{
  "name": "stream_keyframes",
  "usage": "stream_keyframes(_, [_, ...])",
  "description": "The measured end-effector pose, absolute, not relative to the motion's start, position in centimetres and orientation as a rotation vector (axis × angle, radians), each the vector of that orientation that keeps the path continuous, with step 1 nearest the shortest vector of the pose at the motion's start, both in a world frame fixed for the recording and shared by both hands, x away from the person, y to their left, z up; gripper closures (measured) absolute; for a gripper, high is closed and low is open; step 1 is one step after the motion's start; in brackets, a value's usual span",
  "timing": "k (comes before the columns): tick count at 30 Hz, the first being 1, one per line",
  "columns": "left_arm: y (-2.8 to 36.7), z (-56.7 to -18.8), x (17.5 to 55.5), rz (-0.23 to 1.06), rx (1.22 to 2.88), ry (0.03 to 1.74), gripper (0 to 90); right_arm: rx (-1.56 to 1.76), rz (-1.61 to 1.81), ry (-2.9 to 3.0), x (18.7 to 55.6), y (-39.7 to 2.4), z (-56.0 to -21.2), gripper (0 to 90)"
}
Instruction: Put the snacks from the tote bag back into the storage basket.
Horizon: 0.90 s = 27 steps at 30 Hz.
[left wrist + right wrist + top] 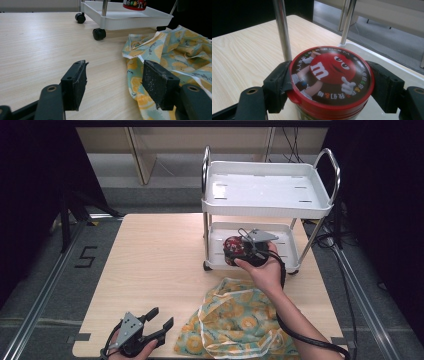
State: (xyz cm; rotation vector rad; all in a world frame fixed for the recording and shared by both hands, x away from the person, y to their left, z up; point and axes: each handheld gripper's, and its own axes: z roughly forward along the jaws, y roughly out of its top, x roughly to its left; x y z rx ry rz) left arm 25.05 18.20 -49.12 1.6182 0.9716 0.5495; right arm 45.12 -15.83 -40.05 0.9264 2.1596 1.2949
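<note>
Placing the candy jar [329, 82] is under way: the right claw [245, 251] clamps its lid over the cart's lower tray [290, 251], at four o'clock on the table [155, 270]. Next, lower and release. The left claw [116, 82] gapes wide at seven o'clock, empty.

Left black two-jaw gripper [159, 319] is held low at the near left, jaws spread wide, pointed right and slightly far; nothing is clamped between its pads [77, 82]. Right black two-jaw gripper [235, 251] is extended farther, right of centre, forearm angled in from the near right, hand [265, 270] wrapped round the grip, jaws closed against something held.
</note>
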Motion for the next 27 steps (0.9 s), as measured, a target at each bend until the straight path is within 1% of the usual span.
stream_keyframes(7, [18.2,-49.1,25.1,0.552,1.618,0.961,35.8,0.943,1.299,2.152,45.4,-15.5,-40.0,26.8])
stream_keyframes(10, [18.2,-49.0,24.9,0.547,1.621,0.988,35.8,0.923,1.295,2.141,45.5,-15.5,-39.9,26.8])
stream_keyframes(21, [18.3,-49.1,25.0,0.553,1.627,0.975,35.8,0.925,1.301,2.154,45.8,-15.0,-39.9,26.8])
stream_keyframes(22, [18.3,-49.1,25.2,0.556,1.622,0.939,35.8,0.940,1.286,2.151,45.7,-15.0,-39.9,26.8])
stream_keyframes(25, [18.3,-49.1,25.0,0.550,1.620,0.976,35.8,0.948,1.295,2.149,45.8,-14.8,-40.0,26.8])
stream_keyframes(27, [18.3,-49.1,25.1,0.553,1.619,0.957,35.8,0.918,1.299,2.148,46.0,-14.8,-40.0,26.8])
